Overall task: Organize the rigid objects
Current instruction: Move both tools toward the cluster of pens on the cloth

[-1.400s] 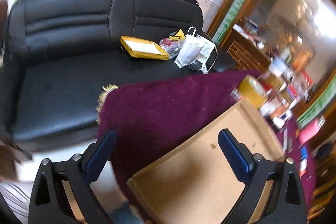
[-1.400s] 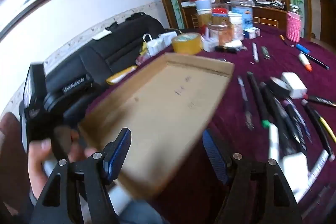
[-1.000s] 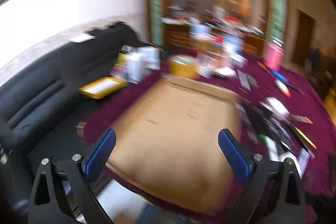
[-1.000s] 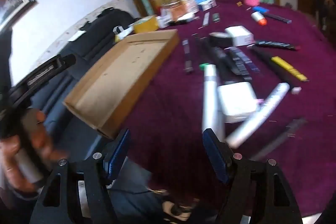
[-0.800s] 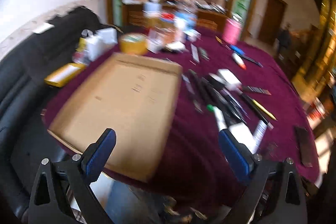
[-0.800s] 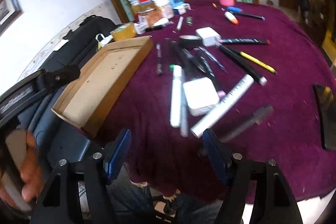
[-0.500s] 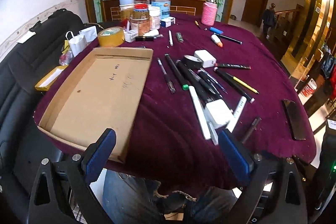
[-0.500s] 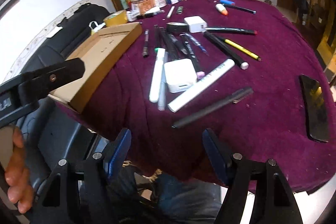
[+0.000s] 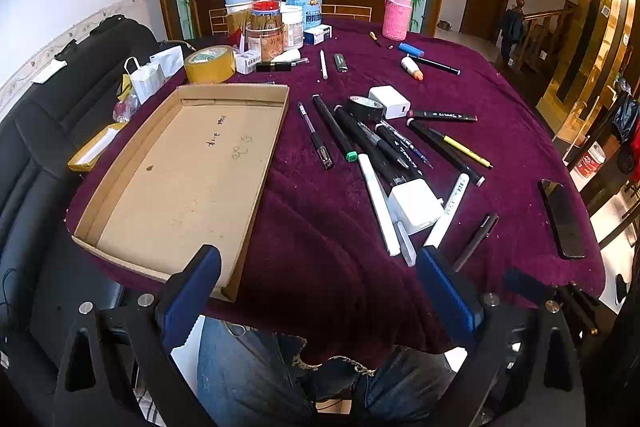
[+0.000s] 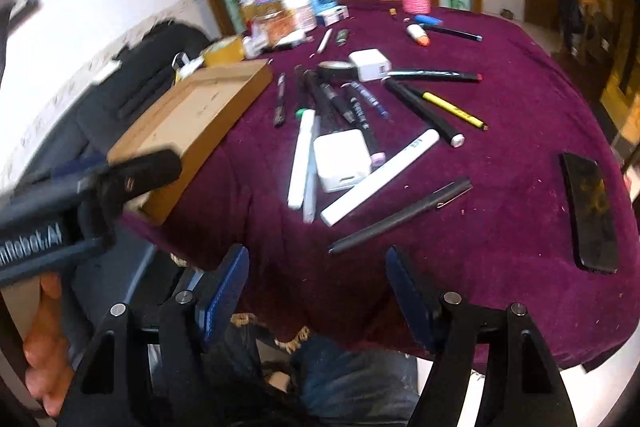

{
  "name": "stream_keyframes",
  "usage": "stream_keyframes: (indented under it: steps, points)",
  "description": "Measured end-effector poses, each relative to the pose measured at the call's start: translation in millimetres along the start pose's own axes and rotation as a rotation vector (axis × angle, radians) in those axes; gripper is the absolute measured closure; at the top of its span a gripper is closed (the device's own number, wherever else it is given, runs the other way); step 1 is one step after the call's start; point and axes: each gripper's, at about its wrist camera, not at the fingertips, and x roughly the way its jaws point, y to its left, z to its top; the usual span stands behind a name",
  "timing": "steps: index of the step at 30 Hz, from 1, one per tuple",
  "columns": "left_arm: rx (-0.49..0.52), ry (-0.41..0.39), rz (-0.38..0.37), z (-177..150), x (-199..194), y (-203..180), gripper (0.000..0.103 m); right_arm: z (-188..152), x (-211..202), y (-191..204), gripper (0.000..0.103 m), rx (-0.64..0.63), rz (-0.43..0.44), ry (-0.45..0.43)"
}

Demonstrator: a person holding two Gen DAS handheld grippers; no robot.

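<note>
**Both grippers squared up to the table, nothing picked yet**

Swung round from the black sofa, the left gripper (image 9: 316, 279) now faces the maroon-clothed table (image 9: 520, 147) head-on, and the right gripper (image 10: 316, 279) has pulled back so the whole spread shows. Both sets of jaws stand wide and hold nothing.

Just beyond the left jaws, at about 10 o'clock, sits the empty cardboard tray (image 9: 276, 131), its near corner almost under the left finger. At 12 to 1 o'clock lies the heap to be sorted: a white marker (image 9: 378, 203) and a second white pen (image 9: 448, 207) lean against a white charger block (image 9: 416, 201), with dark pens fanned behind them around a roll of black tape (image 9: 364, 105) and a smaller white adapter (image 9: 390, 101).

From the right wrist view, a lone dark pen (image 10: 400, 217) lies nearest the jaws at 12 o'clock, apart from the pile. That looks the easiest first pick: close across its barrel near the middle, lift clear, then carry it toward 10 o'clock into the tray.

The tangled pens overlap, so pulling one may drag its neighbours. A black phone (image 10: 590, 211) rests near the table edge at 2 o'clock, and jars (image 9: 304, 11) and a yellow tape roll (image 9: 210, 64) crowd the far side beyond the tray.
</note>
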Motion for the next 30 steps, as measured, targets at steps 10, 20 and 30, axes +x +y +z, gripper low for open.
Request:
stream_keyframes:
  steps: [10,20,30]
  points:
    - [0.01,0.035,-0.004,-1.4,12.8,-1.2,0.005,-3.7,11.7,-11.9,0.026,-0.004,-0.066,0.091]
    - [-0.005,0.095,-0.02,-5.5,28.9,2.4,0.005,-3.9,13.5,-24.9,0.026,0.045,-0.052,0.085]
    - [0.022,0.124,-0.044,-6.4,38.5,-4.6,0.005,-3.4,24.9,-42.7,0.04,0.125,-0.014,0.089]
